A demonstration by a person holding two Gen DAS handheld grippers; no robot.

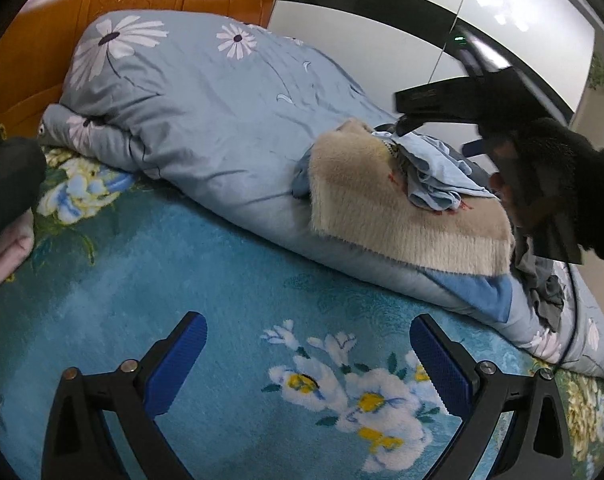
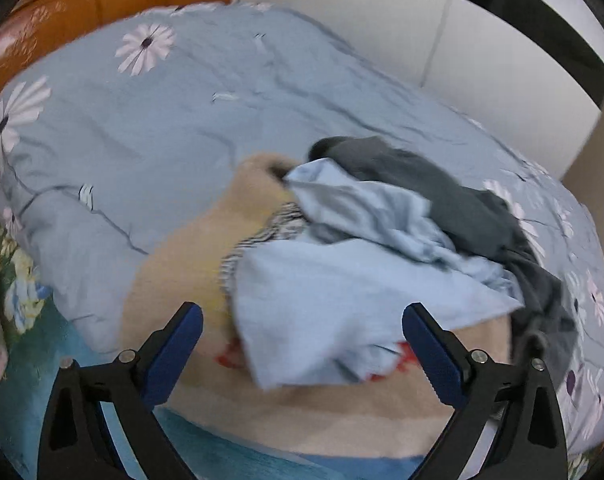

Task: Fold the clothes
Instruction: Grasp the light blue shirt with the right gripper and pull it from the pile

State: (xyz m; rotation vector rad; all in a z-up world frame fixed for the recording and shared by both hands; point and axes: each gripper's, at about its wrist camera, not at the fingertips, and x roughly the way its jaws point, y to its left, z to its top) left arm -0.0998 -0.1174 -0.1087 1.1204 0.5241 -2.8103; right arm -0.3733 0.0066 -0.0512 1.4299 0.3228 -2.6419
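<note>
The left gripper (image 1: 307, 356) is spread wide and empty above the teal floral blanket (image 1: 182, 272). The right gripper (image 2: 302, 352) is equally wide, gripping nothing, hovering directly over the light-blue garment (image 2: 321, 300). That garment lies crumpled on a beige fleece (image 2: 174, 276), beside a dark-grey garment (image 2: 441, 188). Only the left view shows the pink folded cloth (image 1: 6, 256).

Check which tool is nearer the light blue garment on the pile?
Right. The right tool hovers open directly over the light blue garment, fingers either side of its near edge. The left tool is open over the floral blanket, well short of the pile.
</note>
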